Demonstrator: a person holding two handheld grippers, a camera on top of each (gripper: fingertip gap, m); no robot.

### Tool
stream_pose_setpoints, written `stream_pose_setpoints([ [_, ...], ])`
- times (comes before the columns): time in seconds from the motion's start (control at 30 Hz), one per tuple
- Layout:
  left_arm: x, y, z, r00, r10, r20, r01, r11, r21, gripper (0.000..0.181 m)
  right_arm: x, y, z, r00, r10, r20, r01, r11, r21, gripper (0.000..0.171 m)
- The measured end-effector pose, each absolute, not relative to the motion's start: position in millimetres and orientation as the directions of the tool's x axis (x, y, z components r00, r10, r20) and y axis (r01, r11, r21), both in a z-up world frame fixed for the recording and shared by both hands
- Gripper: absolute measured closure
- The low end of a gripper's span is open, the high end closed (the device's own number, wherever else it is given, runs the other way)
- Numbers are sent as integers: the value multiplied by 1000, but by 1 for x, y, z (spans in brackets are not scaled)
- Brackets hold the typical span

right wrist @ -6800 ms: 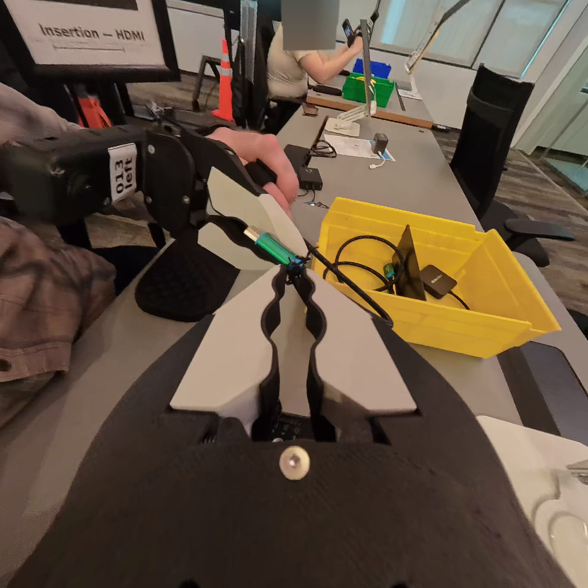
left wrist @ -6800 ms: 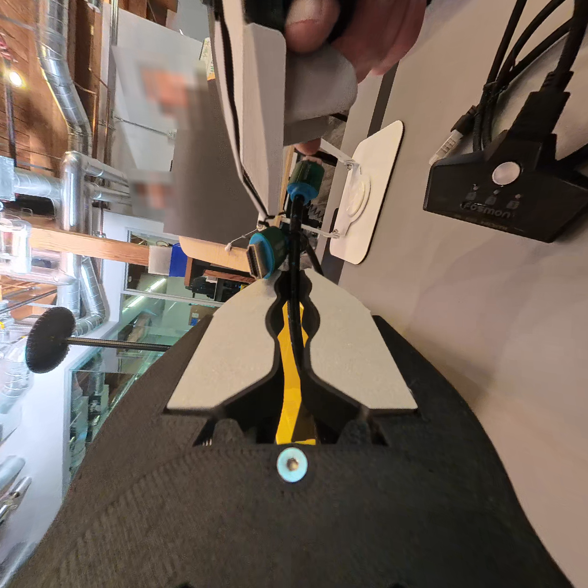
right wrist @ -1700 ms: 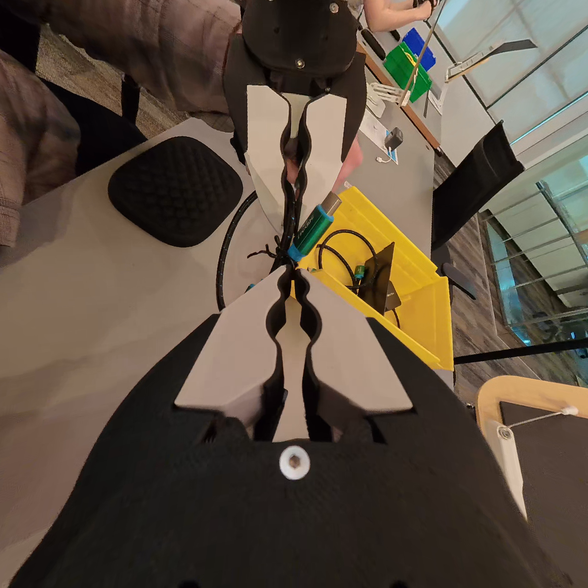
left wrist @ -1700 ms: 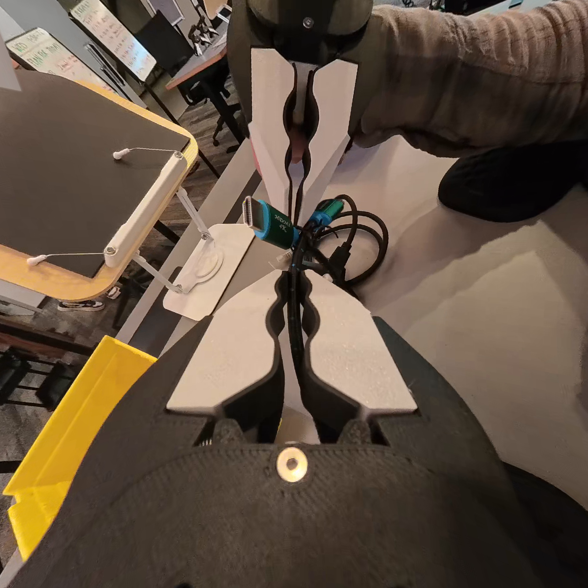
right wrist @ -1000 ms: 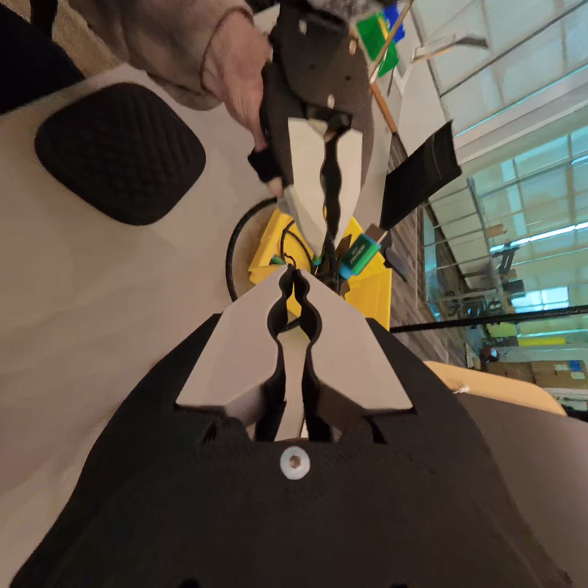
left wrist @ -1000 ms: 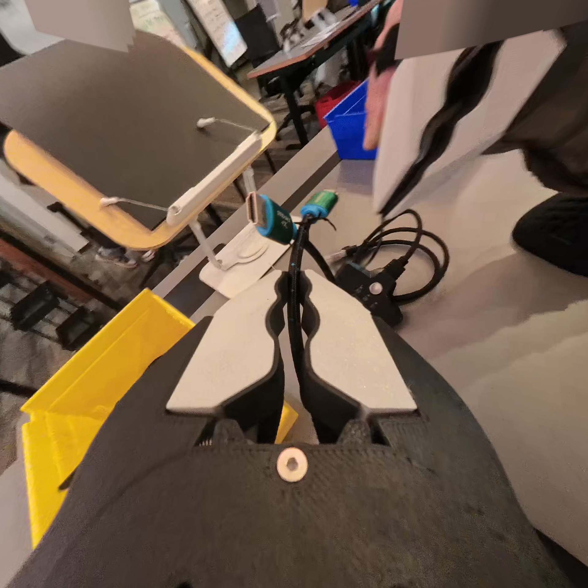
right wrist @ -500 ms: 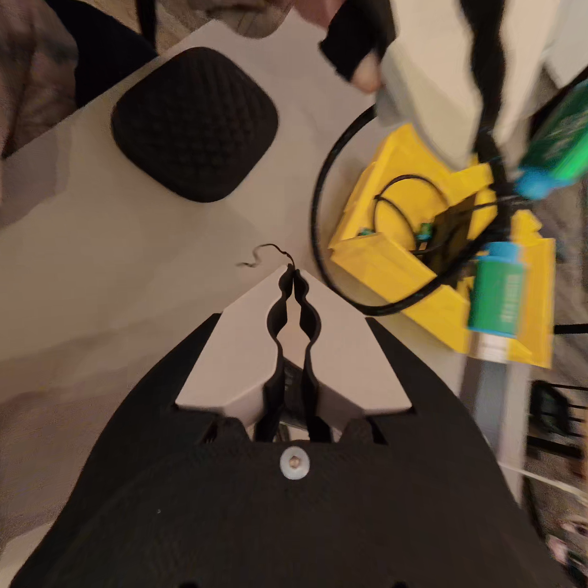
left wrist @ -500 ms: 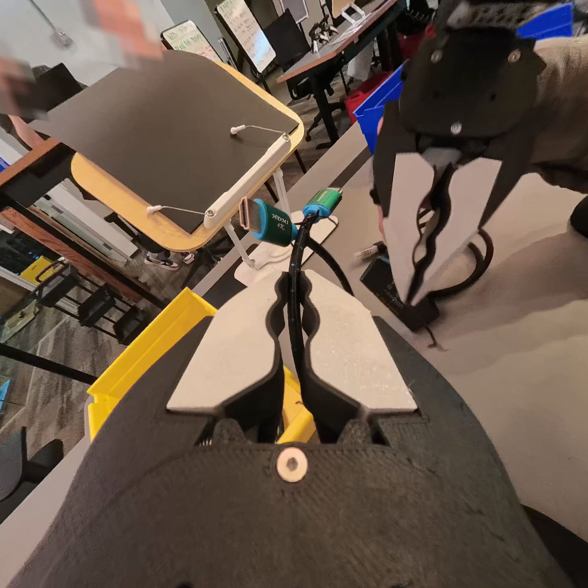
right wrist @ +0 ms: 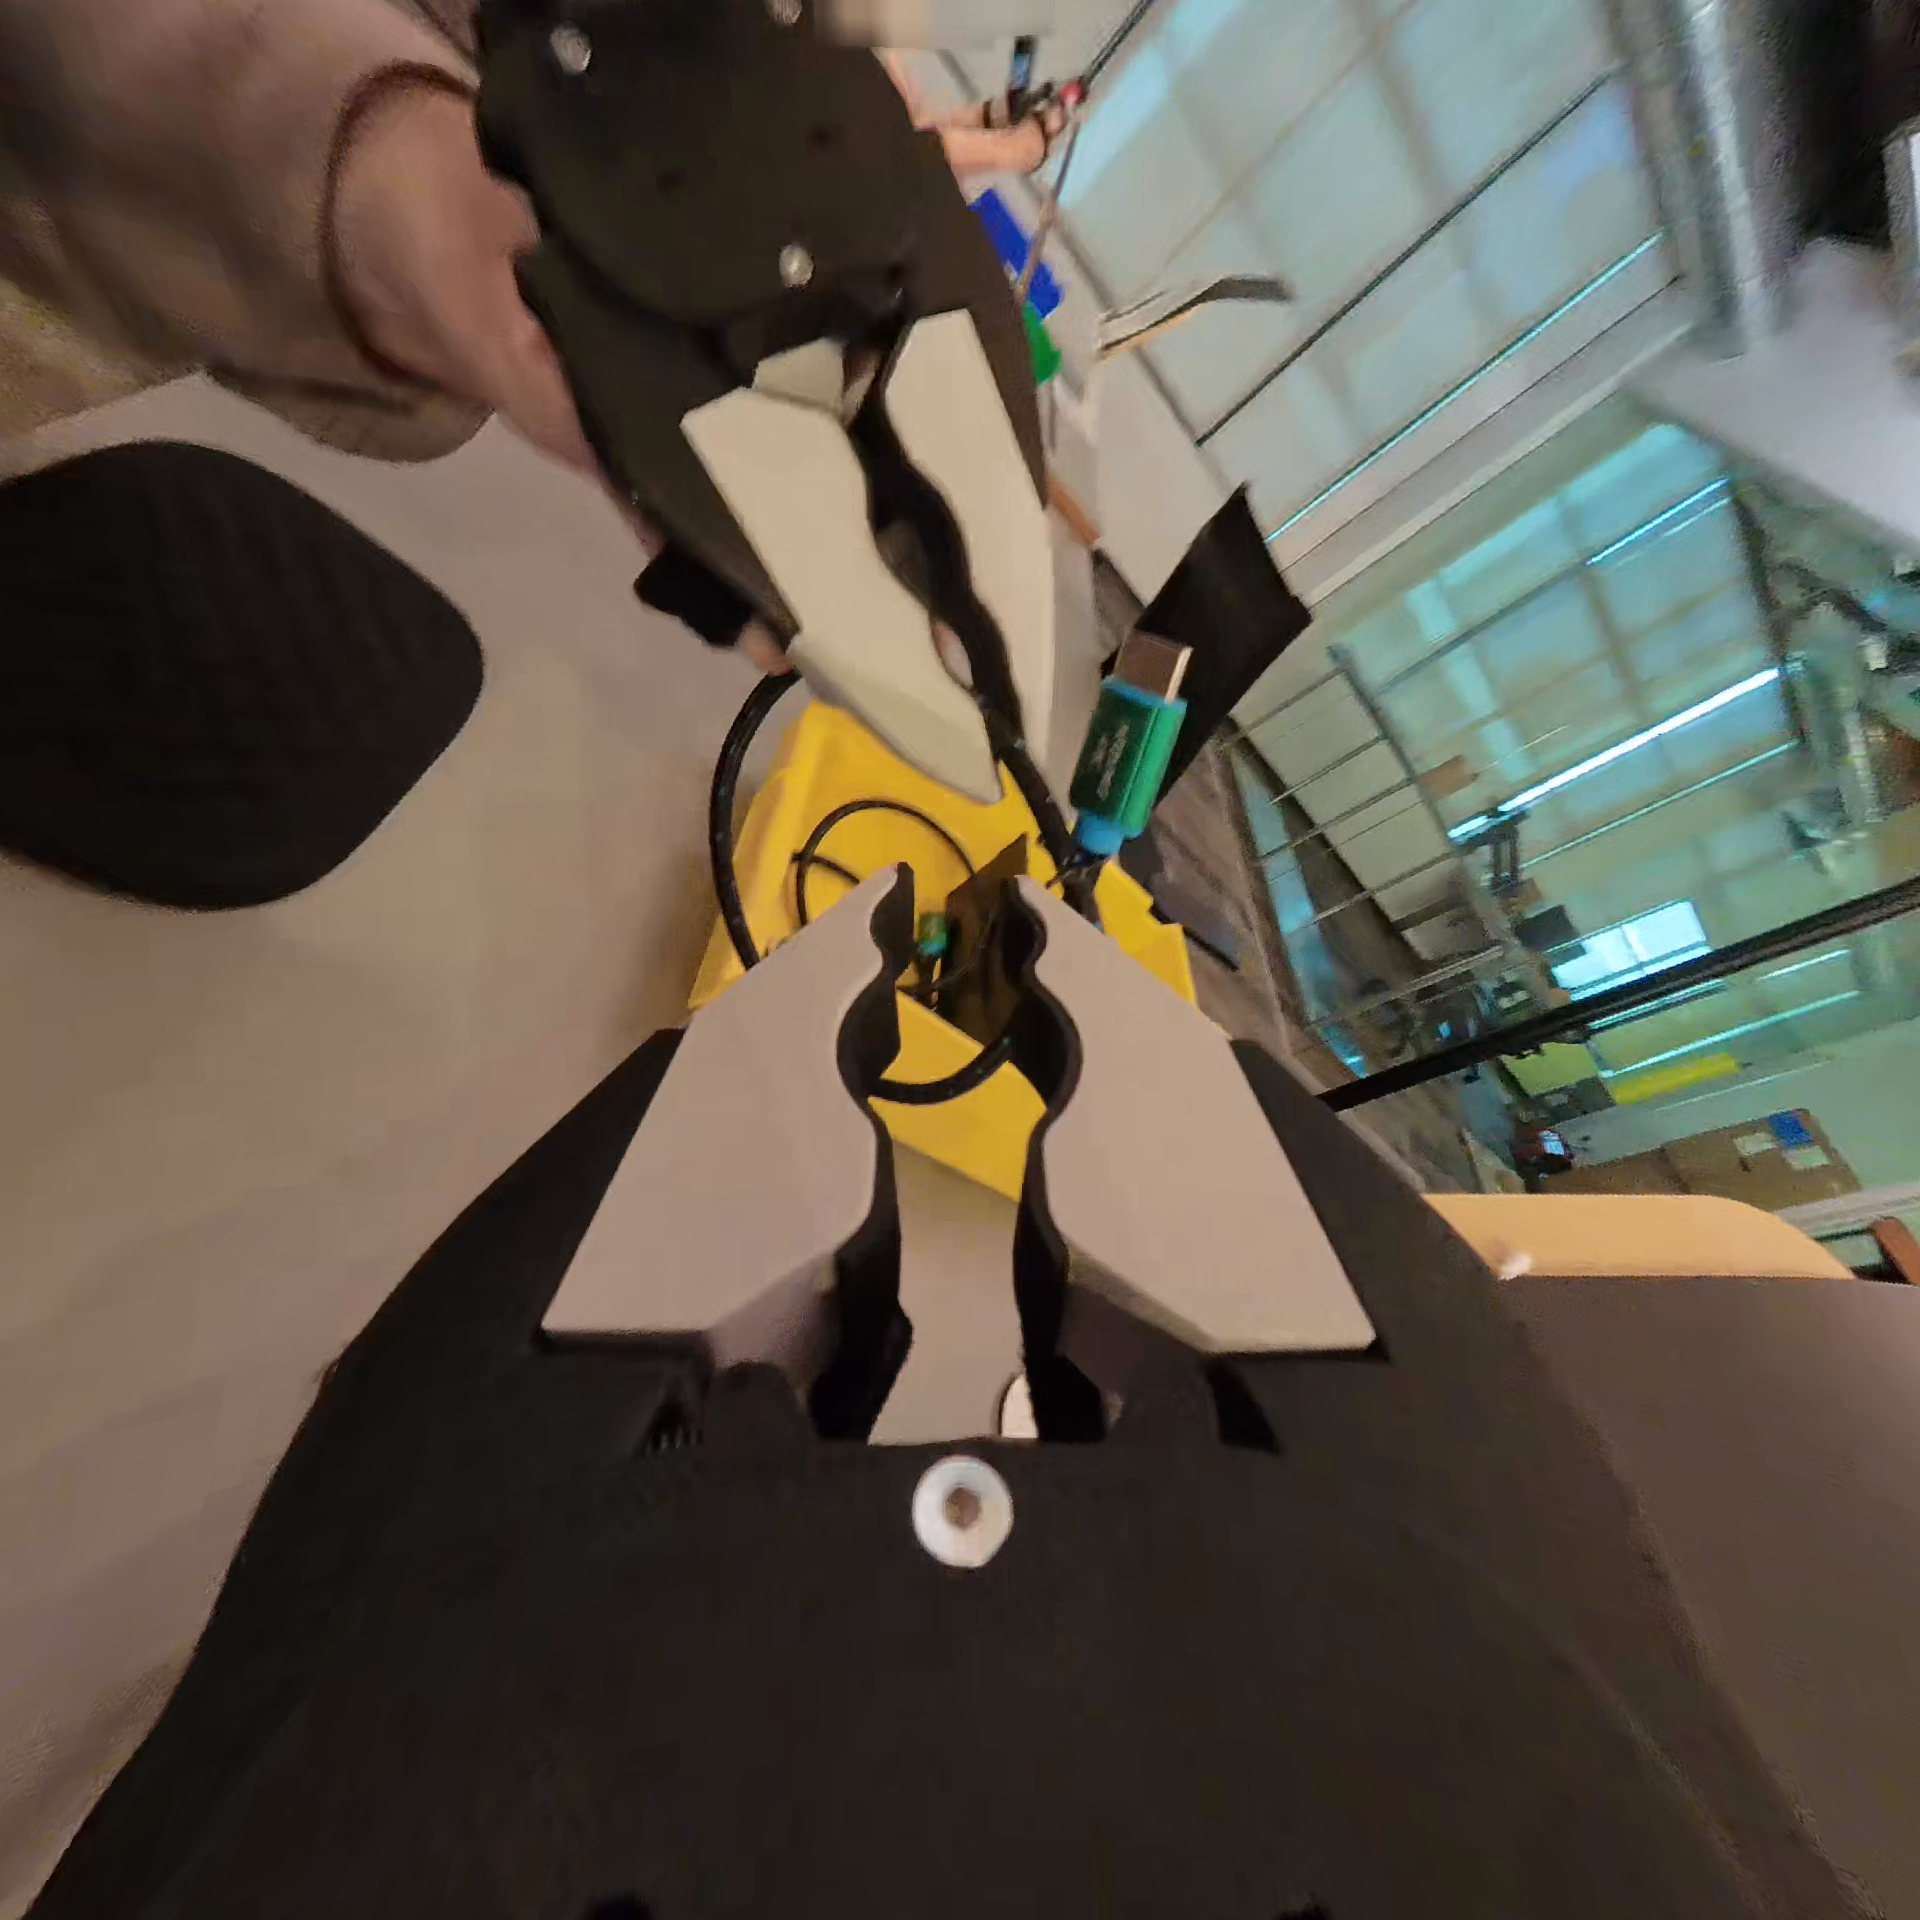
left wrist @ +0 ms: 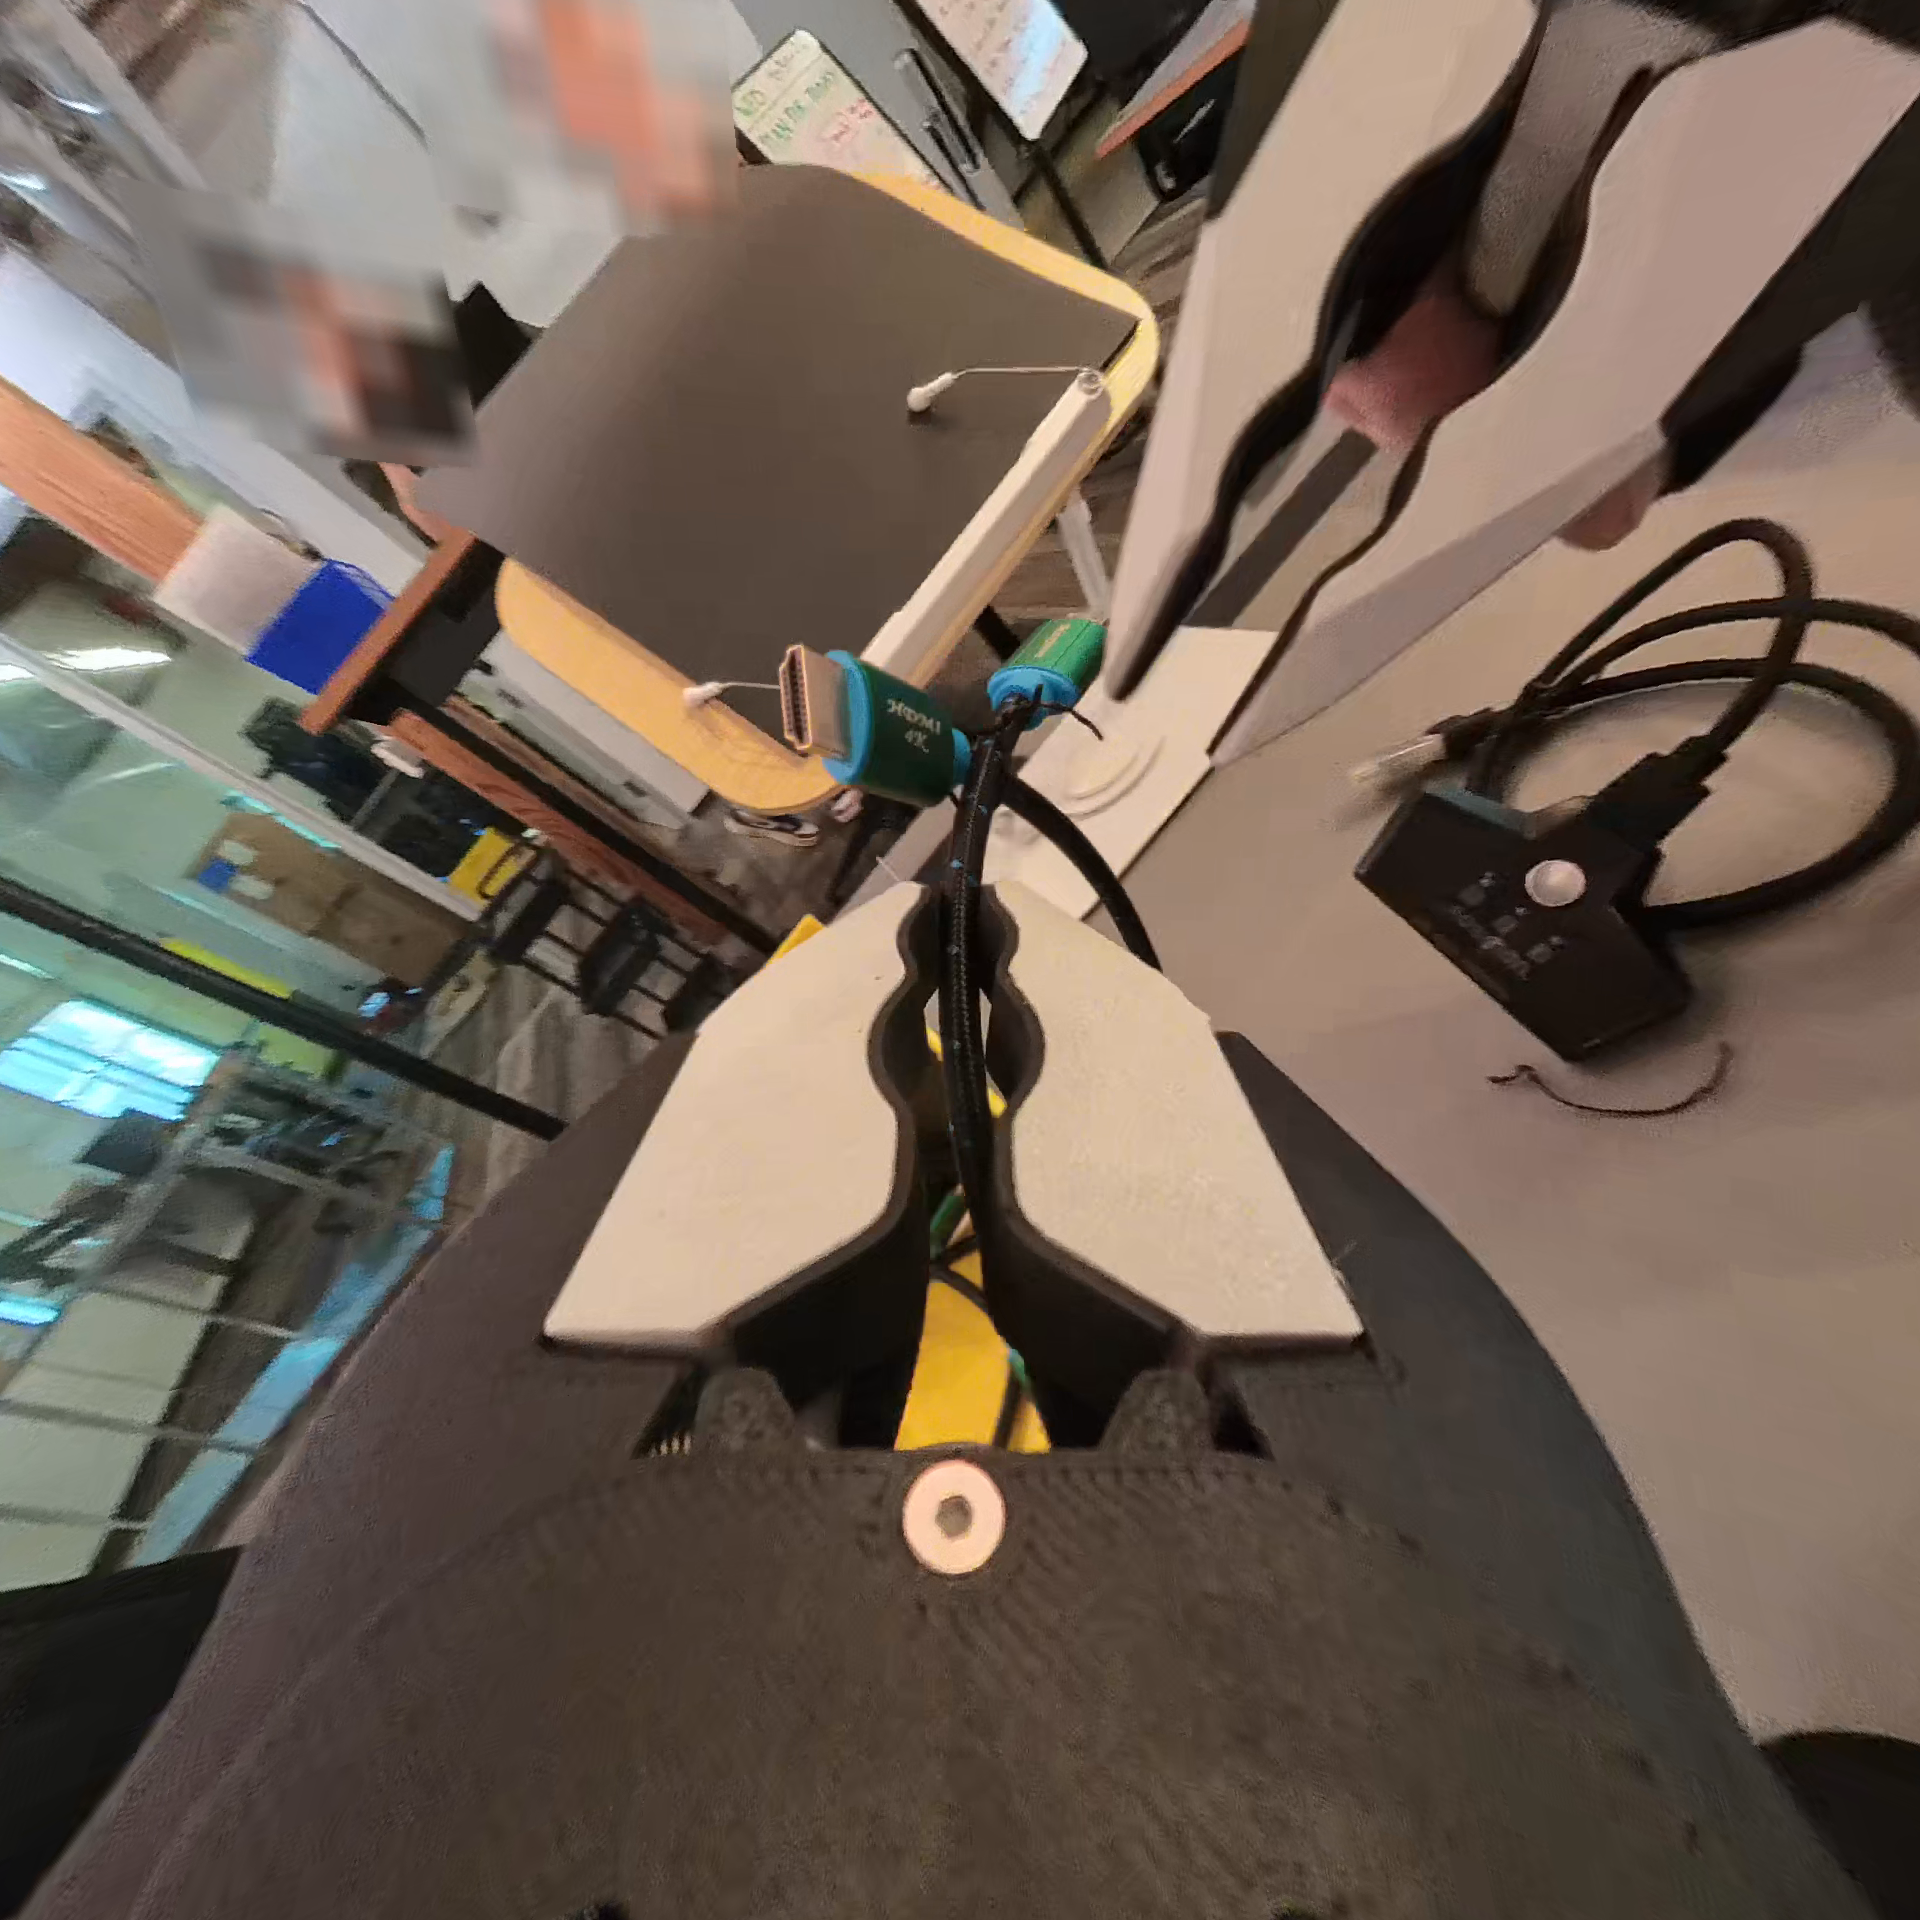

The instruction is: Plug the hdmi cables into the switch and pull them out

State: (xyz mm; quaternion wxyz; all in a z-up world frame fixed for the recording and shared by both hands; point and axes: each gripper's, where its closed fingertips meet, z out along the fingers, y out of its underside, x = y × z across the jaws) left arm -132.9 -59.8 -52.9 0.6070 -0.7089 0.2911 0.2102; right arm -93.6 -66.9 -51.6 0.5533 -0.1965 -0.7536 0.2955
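Fingers of my right gripper (right wrist: 956,883) are now parting, empty, beside the HDMI cable (left wrist: 961,997) my left gripper (left wrist: 956,899) is pinching above the switch (left wrist: 1527,935), preparing a regrasp.

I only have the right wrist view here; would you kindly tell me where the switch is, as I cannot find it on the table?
Observer: The left wrist view shows the switch lying on the grey table, to the right of the left gripper.
Operator: Thank you; is anything plugged into it?
Observer: A black plug sits at its far side, its cable looping away behind.
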Motion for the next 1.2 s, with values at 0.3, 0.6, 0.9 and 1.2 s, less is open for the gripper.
stream_pose_setpoints([
  [0.3,-124,-60,-51,784,-167,-597,-617,-112,-779,175,-106,-55,-34,-60,542,838,-12,839,-544,171],
  [0.6,-117,-62,-50,867,-263,-423,-469,-141,-872,175,-101,-59,-33,-18,250,968,70,966,-249,171],
  [0.9,-123,-63,-48,936,-327,-132,-203,-192,-960,175,-101,-55,-54,-141,189,972,120,978,-173,171],
  [1.2,-139,-63,-27,917,-130,-378,-390,-86,-917,175,-97,-58,-21,-144,679,720,-11,727,-687,164],
])
